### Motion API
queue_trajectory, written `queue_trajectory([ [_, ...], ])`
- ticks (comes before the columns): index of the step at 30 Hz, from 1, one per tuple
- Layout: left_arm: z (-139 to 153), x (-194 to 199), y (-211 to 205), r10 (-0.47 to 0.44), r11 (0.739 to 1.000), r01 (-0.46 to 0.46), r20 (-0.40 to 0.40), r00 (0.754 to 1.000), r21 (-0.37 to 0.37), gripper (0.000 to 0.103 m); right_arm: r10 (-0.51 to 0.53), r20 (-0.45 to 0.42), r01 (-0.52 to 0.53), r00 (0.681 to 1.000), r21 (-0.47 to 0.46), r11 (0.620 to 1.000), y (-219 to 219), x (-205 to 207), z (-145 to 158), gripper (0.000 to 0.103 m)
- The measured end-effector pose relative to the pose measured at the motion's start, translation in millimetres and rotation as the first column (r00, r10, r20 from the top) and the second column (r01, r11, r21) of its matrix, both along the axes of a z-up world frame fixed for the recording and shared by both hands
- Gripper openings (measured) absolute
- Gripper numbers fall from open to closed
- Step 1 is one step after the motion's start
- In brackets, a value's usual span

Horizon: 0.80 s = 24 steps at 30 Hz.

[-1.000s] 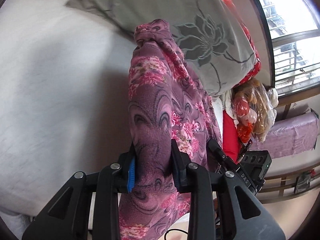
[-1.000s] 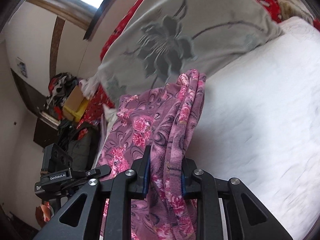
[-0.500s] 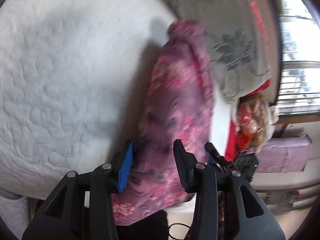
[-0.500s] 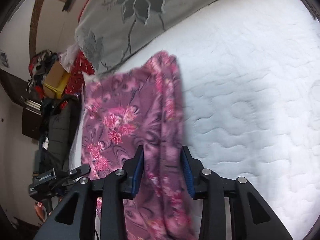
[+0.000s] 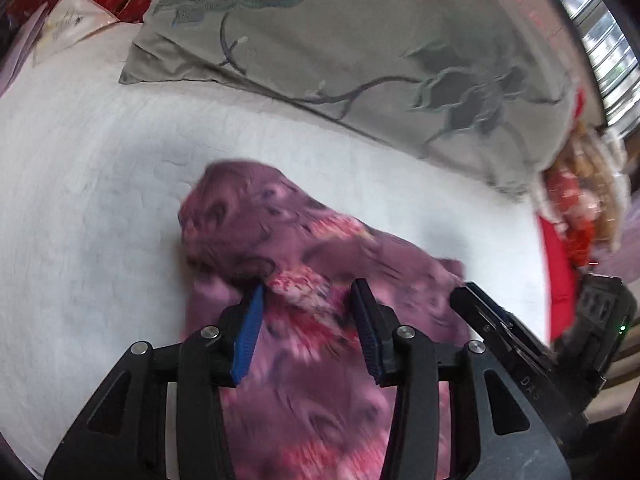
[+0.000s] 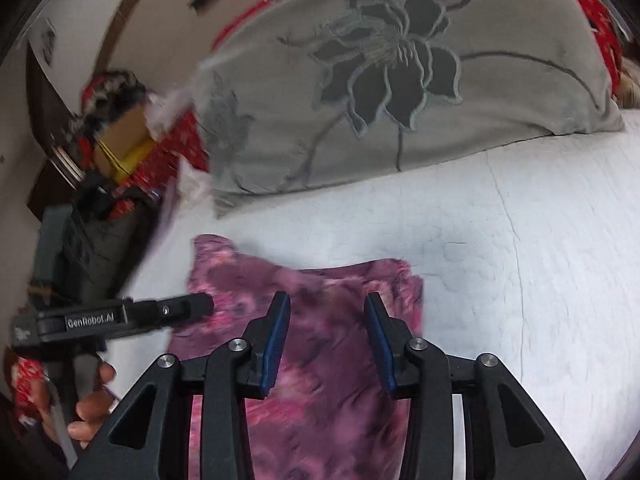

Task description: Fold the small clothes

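A purple garment with pink flowers lies on the white quilted bed, bunched at its far left end. My left gripper is open just above it, with cloth lying between the jaws. In the right wrist view the same garment lies flat, folded over. My right gripper is open above it and holds nothing. The left gripper's body shows at the left of that view, and the right gripper's body at the right of the left wrist view.
A grey pillow with a dark flower pattern lies at the head of the bed. Red bedding and a bagged bundle sit by the window. A cardboard box and clutter stand beside the bed.
Both grippers held the garment up a second ago. They lowered it onto the bed, opened, and the cloth now lies loose on the quilt.
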<state>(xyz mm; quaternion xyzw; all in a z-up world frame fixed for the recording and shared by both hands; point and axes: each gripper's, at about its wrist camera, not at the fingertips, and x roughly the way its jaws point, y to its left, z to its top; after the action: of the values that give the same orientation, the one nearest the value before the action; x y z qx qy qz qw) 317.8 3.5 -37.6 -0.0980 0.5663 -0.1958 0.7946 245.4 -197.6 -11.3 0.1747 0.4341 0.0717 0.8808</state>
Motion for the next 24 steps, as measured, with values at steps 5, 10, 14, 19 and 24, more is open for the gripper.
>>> queue_trajectory([
  [5, -9.2, 20.0, -5.5, 0.027, 0.999, -0.026, -0.018, 0.999, 0.025, 0.043, -0.045, -0.028, 0.042, 0.999, -0.107, 0.993, 0.8, 19.1, -18.8, 0.050],
  [10, 20.0, 6.3, 23.0, 0.065, 0.997, -0.066, -0.025, 0.998, -0.050, 0.043, -0.084, -0.016, 0.082, 0.996, -0.080, 0.993, -10.5, 8.2, 3.1, 0.062],
  [14, 27.5, -46.9, 45.1, 0.022, 1.000, -0.021, 0.044, 0.999, -0.024, 0.058, 0.049, 0.069, -0.048, 0.996, -0.011, 0.999, -8.5, -39.4, 29.2, 0.063],
  [19, -17.8, -70.7, 47.9, 0.048, 0.999, -0.048, -0.026, 0.998, 0.000, 0.070, 0.072, -0.094, -0.086, 0.993, -0.152, 0.985, 9.0, -57.6, -15.0, 0.063],
  [24, 8.3, -81.9, 70.3, 0.066, 0.998, -0.066, -0.021, 0.998, 0.001, 0.069, 0.037, -0.073, -0.052, 0.997, -0.213, 0.976, 15.5, -74.0, 0.2, 0.066],
])
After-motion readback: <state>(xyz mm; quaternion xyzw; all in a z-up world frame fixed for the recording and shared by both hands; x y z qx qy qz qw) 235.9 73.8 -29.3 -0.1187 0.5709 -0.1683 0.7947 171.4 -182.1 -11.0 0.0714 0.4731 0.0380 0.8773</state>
